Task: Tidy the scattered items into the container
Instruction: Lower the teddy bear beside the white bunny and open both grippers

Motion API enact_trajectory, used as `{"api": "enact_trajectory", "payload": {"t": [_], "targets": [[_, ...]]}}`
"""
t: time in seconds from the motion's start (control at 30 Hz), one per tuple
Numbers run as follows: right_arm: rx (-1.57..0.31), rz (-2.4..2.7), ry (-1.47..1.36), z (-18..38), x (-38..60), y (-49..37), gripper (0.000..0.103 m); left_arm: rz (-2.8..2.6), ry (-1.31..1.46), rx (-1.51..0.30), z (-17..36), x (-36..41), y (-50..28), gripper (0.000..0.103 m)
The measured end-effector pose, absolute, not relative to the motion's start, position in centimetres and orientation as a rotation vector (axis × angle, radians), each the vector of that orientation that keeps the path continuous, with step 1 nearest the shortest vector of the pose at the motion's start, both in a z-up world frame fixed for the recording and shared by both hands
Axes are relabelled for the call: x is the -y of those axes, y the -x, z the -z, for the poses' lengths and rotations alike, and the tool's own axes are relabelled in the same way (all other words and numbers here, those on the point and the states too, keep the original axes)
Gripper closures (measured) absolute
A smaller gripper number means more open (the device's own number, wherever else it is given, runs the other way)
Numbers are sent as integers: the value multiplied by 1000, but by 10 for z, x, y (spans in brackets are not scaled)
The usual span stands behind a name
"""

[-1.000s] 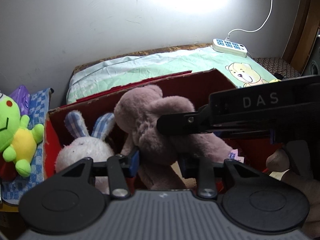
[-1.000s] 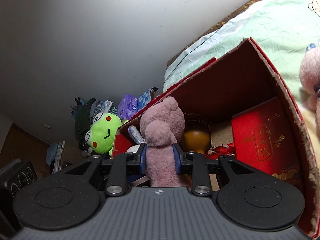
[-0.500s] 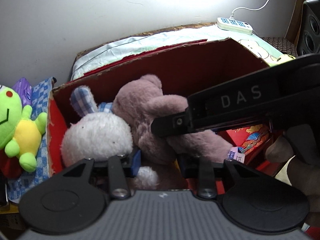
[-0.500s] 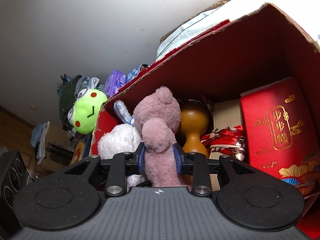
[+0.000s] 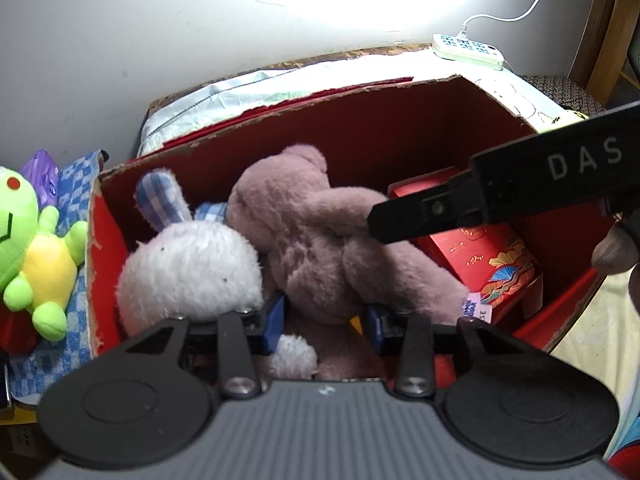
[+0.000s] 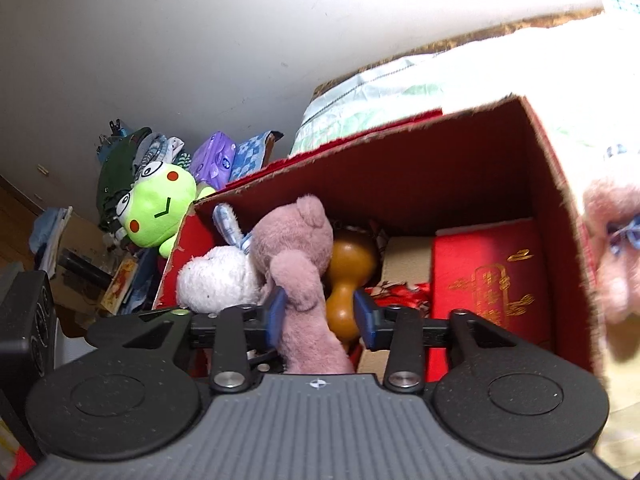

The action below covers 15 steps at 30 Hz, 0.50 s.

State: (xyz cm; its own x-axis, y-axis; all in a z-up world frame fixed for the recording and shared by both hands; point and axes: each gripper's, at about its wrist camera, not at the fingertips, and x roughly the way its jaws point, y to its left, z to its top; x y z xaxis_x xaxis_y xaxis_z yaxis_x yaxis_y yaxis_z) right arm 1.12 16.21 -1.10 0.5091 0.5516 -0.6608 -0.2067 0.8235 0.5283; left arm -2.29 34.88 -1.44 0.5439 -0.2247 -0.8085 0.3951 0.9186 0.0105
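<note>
I have the mauve plush bear (image 5: 320, 240) down inside the red cardboard box (image 5: 400, 120), lying against the white plush rabbit (image 5: 188, 276) at the box's left end; a red gift box (image 5: 492, 256) sits to its right and, in the right wrist view, a brown gourd (image 6: 348, 268) stands behind it. My left tool (image 5: 324, 320) straddles the bear's lower body and its jaws are opening, the blue pads now just clear of the fur; my right tool (image 6: 318, 316) has the bear's arm between its jaws, which are closing, the left pad against the fur while the right pad stands apart from it, so I judge neither tool truly grips.

The bear reads as light, soft and squashy; it will sag and fold rather than hold a shape, and the pile gives good friction, so slipping is unlikely and nothing about it is fragile. A limb stretches and lets the body swing; I judge the torso the better hold. The green frog plush (image 5: 28, 256) lies outside the box on a checked cloth, not yet tidied, and should handle the same way.
</note>
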Motion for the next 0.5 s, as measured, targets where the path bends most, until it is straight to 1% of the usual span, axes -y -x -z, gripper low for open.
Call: {"api": "enact_trajectory", "payload": {"t": [0.03,0.07,0.17,0.33,0.5], "targets": [[-933,-468,-377,9,-164,-10,80,376,-197,-926,13,-349,25,61],[-934,-459,-330,7,-167,-10,83,382,-193,-927,12,-350,27,61],[-955,-451,-266,12,-177,-12,86,390,-186,-914,6,-354,32,61],[-1021,-425,-278,28,-184,-20,85,389,-159,-908,5,-355,30,61],[-1126,-469,-375,44,-189,-23,85,368,-150,-918,8,-358,28,61]]}}
